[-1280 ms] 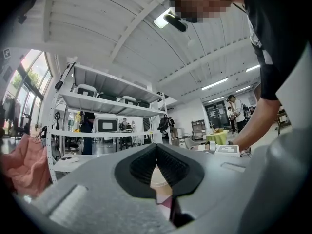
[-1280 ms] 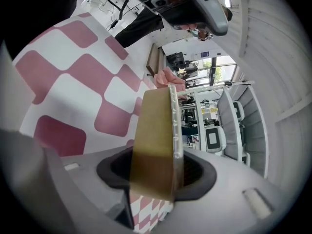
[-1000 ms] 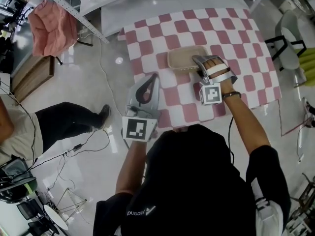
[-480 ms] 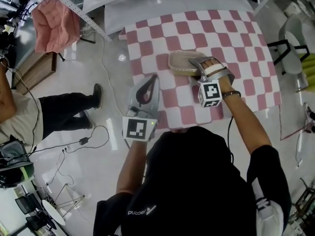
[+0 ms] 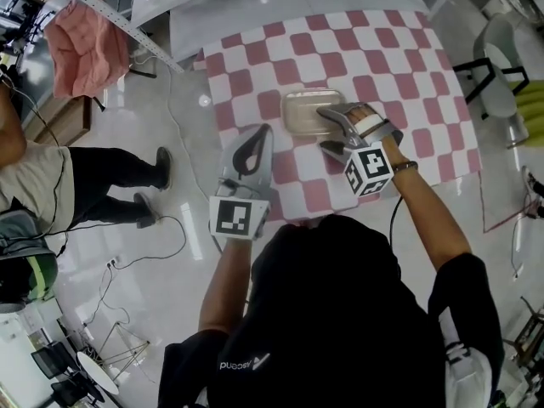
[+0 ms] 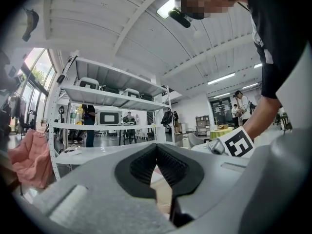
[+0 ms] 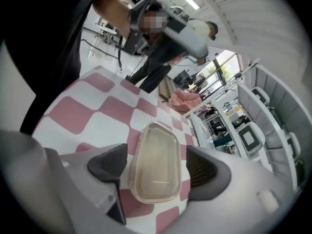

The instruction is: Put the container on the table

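The container rests on the table, nearer its left edge. The right gripper is spreading its jaws either side of it; the left gripper is pressed together, empty.

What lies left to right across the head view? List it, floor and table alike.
pink cloth → left claw → container → chair
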`<move>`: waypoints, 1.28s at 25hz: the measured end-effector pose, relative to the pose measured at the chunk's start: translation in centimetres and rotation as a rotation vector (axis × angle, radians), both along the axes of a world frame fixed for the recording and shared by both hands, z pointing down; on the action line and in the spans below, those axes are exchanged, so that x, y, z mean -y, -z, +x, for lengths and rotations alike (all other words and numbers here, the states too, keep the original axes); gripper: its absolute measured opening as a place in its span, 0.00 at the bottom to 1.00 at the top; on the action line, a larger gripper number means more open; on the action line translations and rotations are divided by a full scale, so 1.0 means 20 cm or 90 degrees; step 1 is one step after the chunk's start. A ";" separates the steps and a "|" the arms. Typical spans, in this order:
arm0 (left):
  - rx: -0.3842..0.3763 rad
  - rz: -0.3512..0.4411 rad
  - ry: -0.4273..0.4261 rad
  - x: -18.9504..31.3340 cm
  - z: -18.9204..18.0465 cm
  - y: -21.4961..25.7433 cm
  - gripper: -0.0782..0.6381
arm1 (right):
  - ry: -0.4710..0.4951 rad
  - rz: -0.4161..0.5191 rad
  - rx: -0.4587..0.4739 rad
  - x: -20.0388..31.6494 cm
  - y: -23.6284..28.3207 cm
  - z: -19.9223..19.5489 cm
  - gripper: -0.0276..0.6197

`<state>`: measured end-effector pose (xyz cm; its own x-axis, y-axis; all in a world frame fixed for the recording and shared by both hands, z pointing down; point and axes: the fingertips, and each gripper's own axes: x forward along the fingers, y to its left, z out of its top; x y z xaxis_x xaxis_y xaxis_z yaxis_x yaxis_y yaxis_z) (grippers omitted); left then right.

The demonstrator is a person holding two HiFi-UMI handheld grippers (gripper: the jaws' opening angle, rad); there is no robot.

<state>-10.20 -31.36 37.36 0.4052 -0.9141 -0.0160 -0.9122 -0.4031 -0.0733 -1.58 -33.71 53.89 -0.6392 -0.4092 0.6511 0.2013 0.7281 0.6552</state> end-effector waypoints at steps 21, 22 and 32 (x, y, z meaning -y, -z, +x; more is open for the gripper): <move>-0.028 0.038 -0.049 -0.18 0.23 0.16 0.12 | -0.177 -0.245 0.658 -0.33 0.95 0.05 0.05; -0.029 0.039 -0.051 -0.19 0.23 0.17 0.12 | -0.183 -0.246 0.663 -0.34 0.95 0.06 0.05; -0.033 0.047 -0.061 -0.27 0.27 0.21 0.12 | -0.193 -0.228 0.672 -0.41 0.99 0.11 0.05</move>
<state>-4.74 -25.91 33.21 0.4872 -0.8669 -0.1055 -0.8733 -0.4835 -0.0603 0.53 -25.56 34.07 -0.8413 -0.5391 -0.0395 -0.5388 0.8307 0.1398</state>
